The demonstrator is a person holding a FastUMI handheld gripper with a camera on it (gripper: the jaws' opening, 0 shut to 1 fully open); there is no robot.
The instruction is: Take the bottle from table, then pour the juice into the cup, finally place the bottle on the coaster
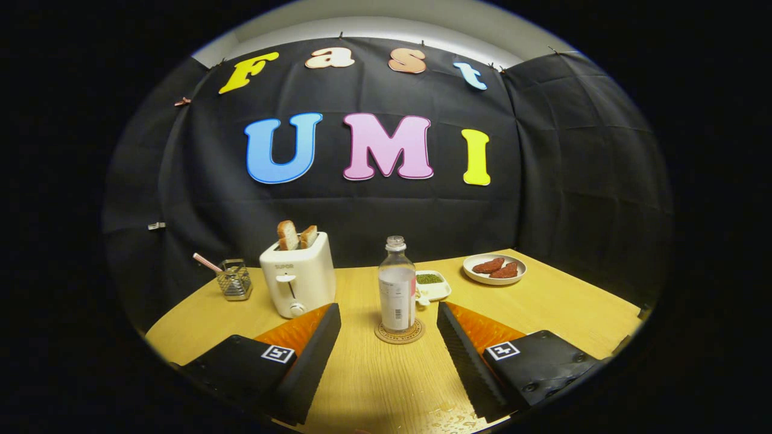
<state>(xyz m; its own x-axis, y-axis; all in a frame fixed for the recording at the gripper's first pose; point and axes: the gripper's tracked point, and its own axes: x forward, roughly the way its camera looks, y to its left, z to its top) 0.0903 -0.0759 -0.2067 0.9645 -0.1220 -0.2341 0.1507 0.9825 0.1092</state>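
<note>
A clear bottle (397, 289) stood upright on a round coaster (399, 333) on the wooden surface (543, 307), just ahead of the gripper (389, 316), whose fingers were spread wide and empty. It looked smooth, light, likely slippery; best gripped mid-body at the label.
</note>
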